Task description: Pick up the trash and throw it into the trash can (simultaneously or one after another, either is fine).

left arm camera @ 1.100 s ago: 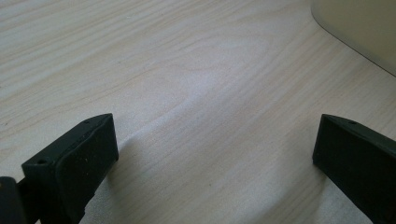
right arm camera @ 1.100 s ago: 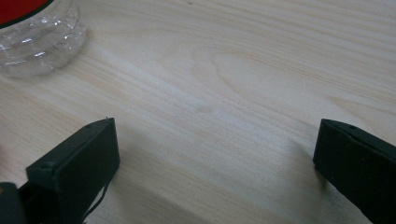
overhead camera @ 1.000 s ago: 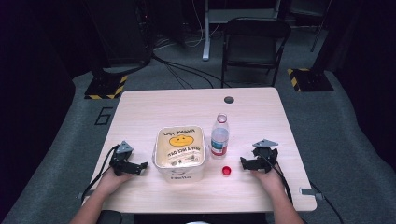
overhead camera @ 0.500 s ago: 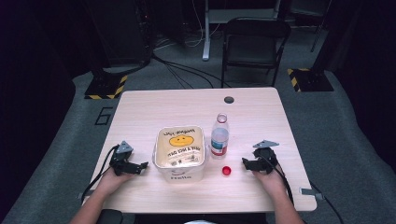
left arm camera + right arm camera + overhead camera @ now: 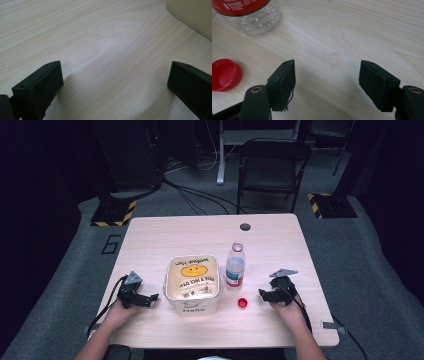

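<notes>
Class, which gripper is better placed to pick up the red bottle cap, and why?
The right gripper: the red bottle cap lies just beside its open jaws, which have been closing on nothing. The left gripper sits beyond the tub.

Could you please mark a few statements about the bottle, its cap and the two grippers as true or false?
1. The red cap lies on the table, off the bottle. True.
2. The right gripper grips the cap. False: nothing is between its jaws, which have just been closing.
3. The bottle lies on its side. False: it stands upright.
4. The left gripper is open over bare wood. True.
</notes>
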A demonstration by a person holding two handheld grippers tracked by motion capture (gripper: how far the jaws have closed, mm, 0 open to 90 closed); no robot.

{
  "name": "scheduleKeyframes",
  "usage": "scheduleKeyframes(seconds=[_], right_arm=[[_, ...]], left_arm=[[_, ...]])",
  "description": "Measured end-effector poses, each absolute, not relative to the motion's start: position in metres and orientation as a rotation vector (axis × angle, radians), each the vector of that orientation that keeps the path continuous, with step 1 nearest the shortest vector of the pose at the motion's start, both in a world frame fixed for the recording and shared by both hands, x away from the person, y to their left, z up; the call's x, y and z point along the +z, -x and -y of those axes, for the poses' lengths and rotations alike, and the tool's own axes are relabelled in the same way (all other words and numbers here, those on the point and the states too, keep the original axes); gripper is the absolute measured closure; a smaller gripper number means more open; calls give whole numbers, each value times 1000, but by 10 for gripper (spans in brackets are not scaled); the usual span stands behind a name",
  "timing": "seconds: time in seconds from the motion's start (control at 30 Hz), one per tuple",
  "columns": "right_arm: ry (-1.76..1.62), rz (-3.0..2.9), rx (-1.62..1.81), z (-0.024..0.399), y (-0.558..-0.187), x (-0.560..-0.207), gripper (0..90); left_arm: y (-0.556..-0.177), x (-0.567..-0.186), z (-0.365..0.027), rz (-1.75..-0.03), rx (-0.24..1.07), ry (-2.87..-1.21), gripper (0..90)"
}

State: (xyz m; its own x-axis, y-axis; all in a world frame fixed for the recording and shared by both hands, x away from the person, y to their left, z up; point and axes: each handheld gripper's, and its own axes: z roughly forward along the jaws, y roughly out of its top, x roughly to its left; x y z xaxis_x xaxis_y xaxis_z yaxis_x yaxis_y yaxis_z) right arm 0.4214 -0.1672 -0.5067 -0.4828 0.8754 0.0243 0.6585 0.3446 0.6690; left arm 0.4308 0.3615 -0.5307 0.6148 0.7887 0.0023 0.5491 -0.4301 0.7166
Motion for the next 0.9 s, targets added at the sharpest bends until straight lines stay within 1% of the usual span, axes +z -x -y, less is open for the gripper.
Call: scheduleKeyframes(seconds=[0.2,0.4,0.67,0.9], right_arm=[[-1341,-2295,943,164,-418,-497,318],[-1305,-2317,993,161,-417,-486,320],[-1305,-2303,1103,156,-417,-466,316],[-1245,-2310,1125,147,-416,-454,298]], left_arm=[[-431,-531,-361,-1048,445,-2145,0],[-431,-531,-361,-1046,445,-2147,0],[-431,-531,-362,-1046,445,-2147,0],[-431,-531,-362,-1046,445,-2147,0]])
